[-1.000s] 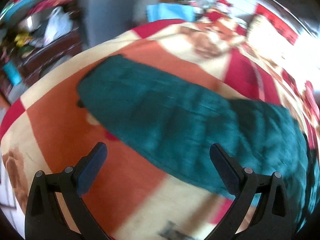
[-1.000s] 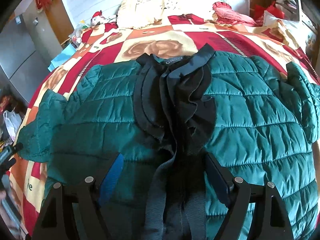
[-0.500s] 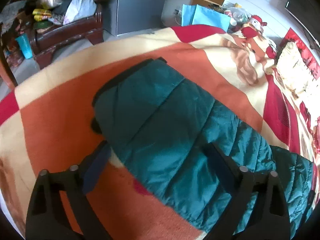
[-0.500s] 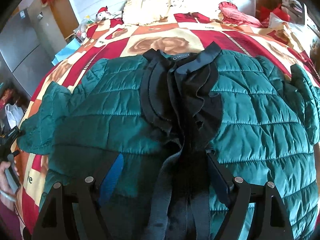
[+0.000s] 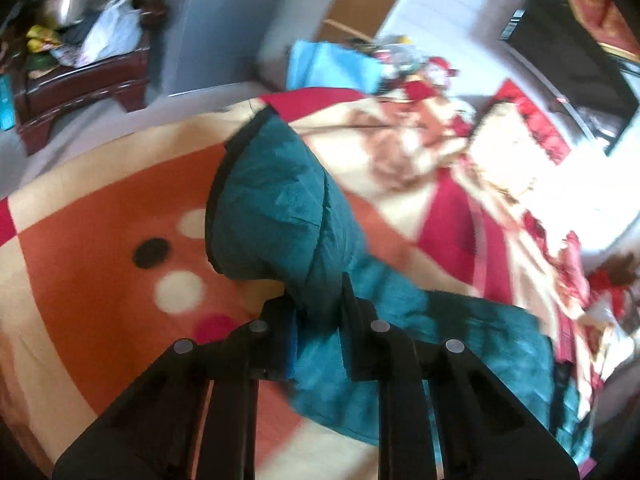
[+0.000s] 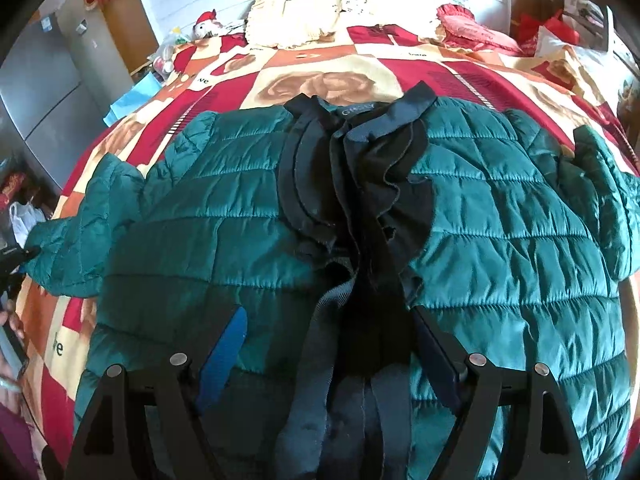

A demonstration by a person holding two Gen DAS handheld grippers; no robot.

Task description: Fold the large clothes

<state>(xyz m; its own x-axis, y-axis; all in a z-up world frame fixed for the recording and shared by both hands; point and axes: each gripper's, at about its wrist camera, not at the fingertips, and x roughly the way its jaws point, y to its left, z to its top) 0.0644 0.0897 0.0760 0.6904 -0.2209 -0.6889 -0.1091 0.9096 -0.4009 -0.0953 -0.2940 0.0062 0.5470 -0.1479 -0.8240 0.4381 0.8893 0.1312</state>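
Observed green quilted jacket spread front-up on patterned bedspread, collar toward pillow, dark placket open down the middle. Noted left gripper with jaws just closed, now clamped on the jacket's left sleeve; sleeve bunched and raised off the bedspread, dark cuff edge at the far end. Left wrist view blurred; pad contact partly hidden by puffed fabric. In right wrist view, saw the same gripper only as a dark tip at the frame's left edge, mostly cut off, beside part of a hand. Found right gripper spread wide over the lower placket, nothing pinched between its fingers; touching fabric or hovering, could not tell. Hem cut off below frame. Right sleeve lay bent at jacket's side.
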